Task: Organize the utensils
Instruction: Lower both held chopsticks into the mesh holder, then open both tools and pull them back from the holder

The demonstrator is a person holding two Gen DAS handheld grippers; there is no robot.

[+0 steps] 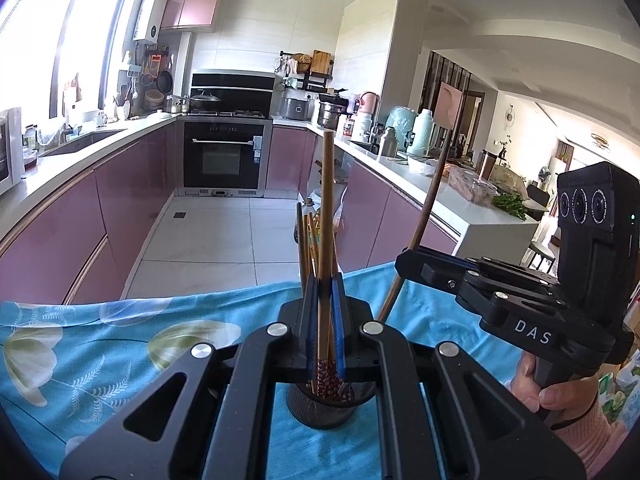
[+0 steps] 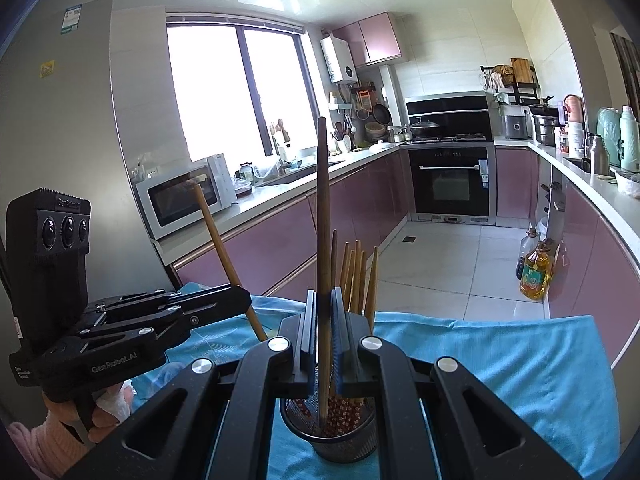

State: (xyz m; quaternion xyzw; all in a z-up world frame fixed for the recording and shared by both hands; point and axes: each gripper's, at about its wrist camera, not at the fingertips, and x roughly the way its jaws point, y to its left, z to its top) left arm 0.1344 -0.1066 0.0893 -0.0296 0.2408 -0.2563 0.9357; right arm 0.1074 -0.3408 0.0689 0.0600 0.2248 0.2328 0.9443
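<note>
A dark mesh utensil holder (image 1: 324,408) (image 2: 328,436) stands on the blue flowered tablecloth (image 1: 100,352) with several wooden chopsticks (image 2: 356,272) upright in it. My left gripper (image 1: 325,284) (image 2: 240,296) is shut on a light wooden chopstick (image 1: 327,208) (image 2: 214,228). Its red patterned lower end hangs at the holder's mouth in the left wrist view. My right gripper (image 2: 323,300) (image 1: 404,260) is shut on a darker chopstick (image 2: 322,208) (image 1: 430,200), whose lower end dips into the holder. Both grippers hover close together just above the holder.
The far edge of the table (image 2: 480,320) drops to a tiled kitchen floor. Oil bottles (image 2: 534,276) stand on the floor by the pink cabinets. A microwave (image 2: 180,196) sits on the left counter. A hand in a pink sleeve (image 1: 560,396) holds the right gripper's handle.
</note>
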